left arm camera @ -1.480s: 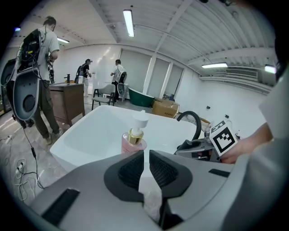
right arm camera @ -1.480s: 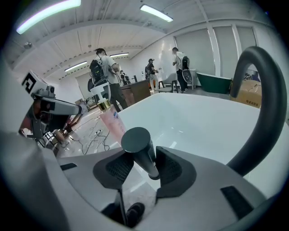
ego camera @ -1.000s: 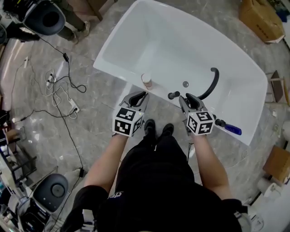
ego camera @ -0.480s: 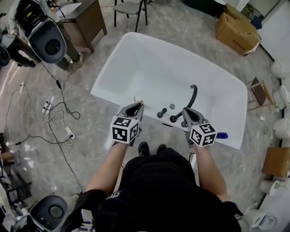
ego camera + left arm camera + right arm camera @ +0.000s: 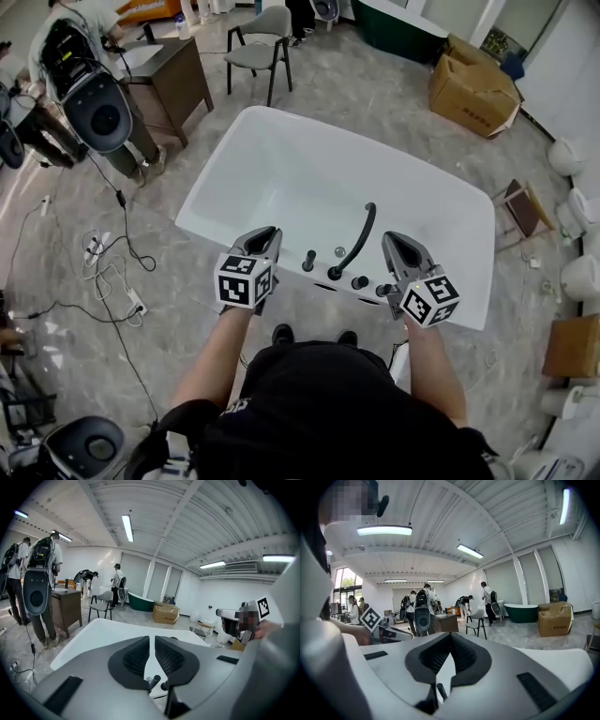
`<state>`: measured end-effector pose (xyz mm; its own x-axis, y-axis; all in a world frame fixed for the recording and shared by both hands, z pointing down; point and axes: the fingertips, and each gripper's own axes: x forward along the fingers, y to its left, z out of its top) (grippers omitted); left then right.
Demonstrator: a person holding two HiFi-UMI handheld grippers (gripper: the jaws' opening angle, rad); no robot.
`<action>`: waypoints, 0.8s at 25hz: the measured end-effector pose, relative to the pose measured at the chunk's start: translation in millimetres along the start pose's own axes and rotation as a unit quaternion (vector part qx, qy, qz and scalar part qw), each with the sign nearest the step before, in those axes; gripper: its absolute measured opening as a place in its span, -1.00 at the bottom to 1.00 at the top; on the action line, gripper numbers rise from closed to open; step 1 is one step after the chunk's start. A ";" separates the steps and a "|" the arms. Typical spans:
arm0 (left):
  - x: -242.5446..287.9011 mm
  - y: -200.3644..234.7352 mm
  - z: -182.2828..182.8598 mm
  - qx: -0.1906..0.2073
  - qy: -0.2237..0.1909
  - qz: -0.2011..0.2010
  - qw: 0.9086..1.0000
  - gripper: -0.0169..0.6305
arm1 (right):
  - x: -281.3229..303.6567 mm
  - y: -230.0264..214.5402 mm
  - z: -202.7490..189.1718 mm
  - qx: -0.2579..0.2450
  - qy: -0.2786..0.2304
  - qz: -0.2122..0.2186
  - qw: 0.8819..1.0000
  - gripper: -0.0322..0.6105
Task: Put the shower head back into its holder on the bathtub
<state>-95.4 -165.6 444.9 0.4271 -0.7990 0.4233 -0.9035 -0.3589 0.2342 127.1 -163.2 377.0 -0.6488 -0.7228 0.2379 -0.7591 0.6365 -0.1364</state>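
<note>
The white bathtub (image 5: 281,169) lies in front of me, with a black curved spout (image 5: 361,234) and black knobs (image 5: 308,260) on its near rim. My left gripper (image 5: 265,232) hangs shut and empty above the rim, left of the knobs. To the right of the spout my right gripper (image 5: 394,239) is also shut, with nothing in it. I see no shower head; the rim behind the right gripper's cube is hidden. In the left gripper view the shut left gripper (image 5: 152,640) points over the bathtub (image 5: 103,630). The right gripper (image 5: 450,637) shows shut in its own view too.
Around the tub is a marble floor with cables (image 5: 112,253) at the left. A brown desk (image 5: 178,80), a chair (image 5: 262,33) and people with backpack gear (image 5: 89,94) are at the back left. A cardboard box (image 5: 473,94) and white toilets (image 5: 572,155) stand at the right.
Both grippers have risen away from the tub rim, and the head view now takes in more of the room. The blue piece at the rim beside the right gripper is no longer seen.
</note>
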 end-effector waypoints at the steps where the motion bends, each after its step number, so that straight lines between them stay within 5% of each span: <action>1: 2.1 -8.2 5.0 0.001 -0.004 0.006 1.000 -0.80 | -9.6 -4.3 8.3 -0.008 -0.008 0.008 1.000 -0.86; 13: 17.6 -143.5 70.6 0.028 -0.081 0.067 0.994 -0.81 | -134.8 -105.2 71.6 -0.014 -0.103 0.070 0.992 -0.86; 20: 21.0 -166.8 83.1 0.041 -0.089 0.074 0.992 -0.82 | -146.6 -124.1 90.1 -0.020 -0.129 0.078 0.988 -0.87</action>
<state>61.4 -162.6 341.9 0.2824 -0.9158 0.2856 -0.9591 -0.2630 0.1050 311.6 -160.4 272.4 -0.7535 -0.6564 -0.0377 -0.6494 0.7520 -0.1128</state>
